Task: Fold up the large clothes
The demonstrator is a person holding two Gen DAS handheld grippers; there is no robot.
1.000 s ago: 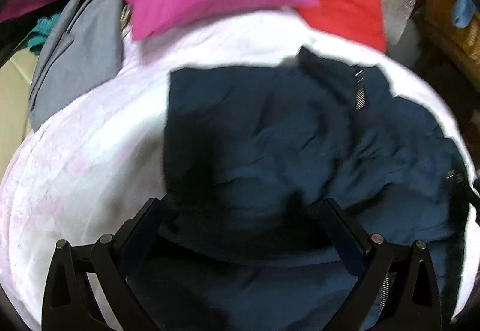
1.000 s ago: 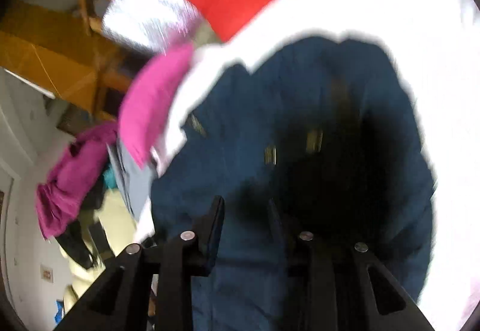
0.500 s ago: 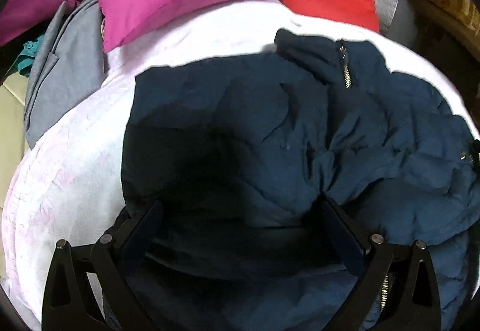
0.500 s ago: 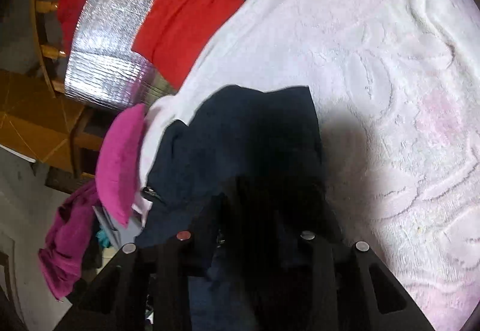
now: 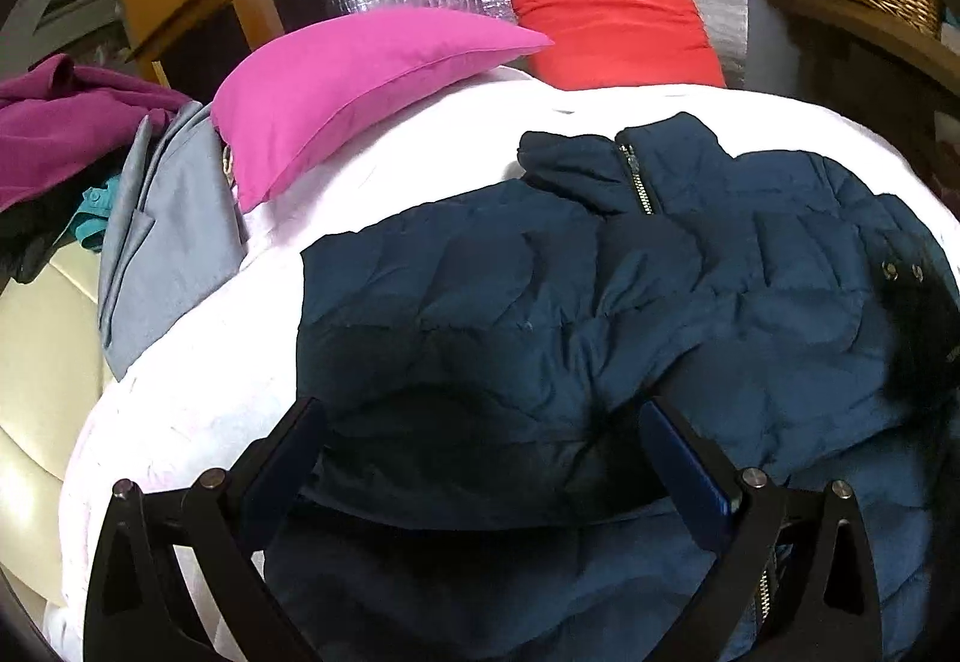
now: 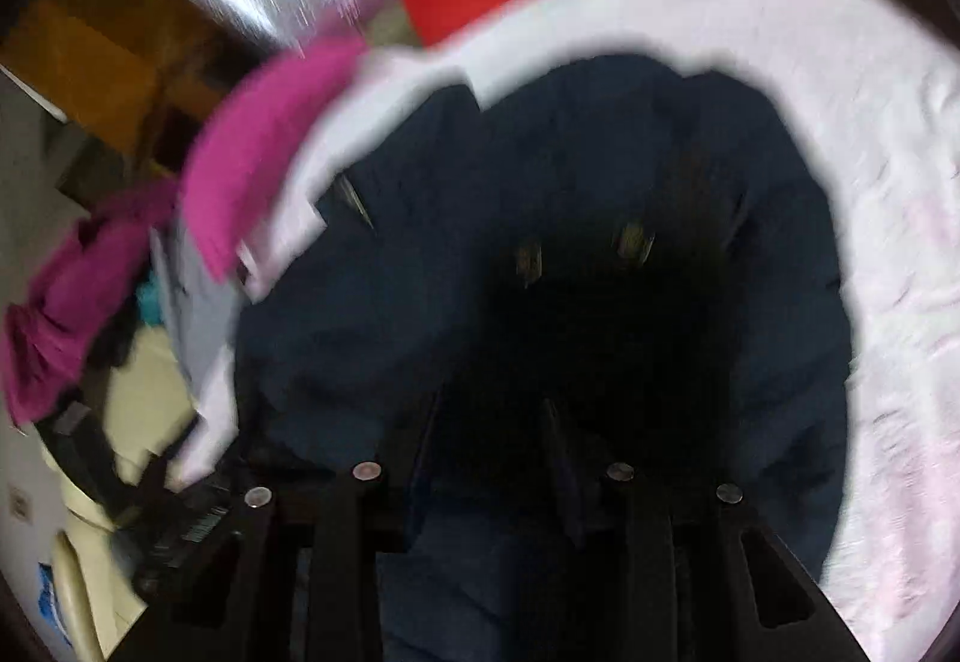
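Jacket: navy quilted jacket [image 5: 540, 302] spread on white bedspread [image 5: 198, 410].
Left gripper [image 5: 480, 446]: jaws wide apart over jacket.
Right gripper [image 6: 489, 440]: blurred; jaws narrowly apart, dark fabric between; grip unclear.

Your left gripper [image 5: 480, 425] hangs over the navy quilted jacket [image 5: 600, 314], its jaws standing wide apart with the jacket's folded lower part bunched between them. The jacket lies on the white blanket [image 5: 198, 362], its collar and zipper [image 5: 636, 179] towards the far edge. Beyond it you see a magenta pillow [image 5: 354, 80], a red cushion [image 5: 612, 20] and, at left, a grey garment [image 5: 168, 236].
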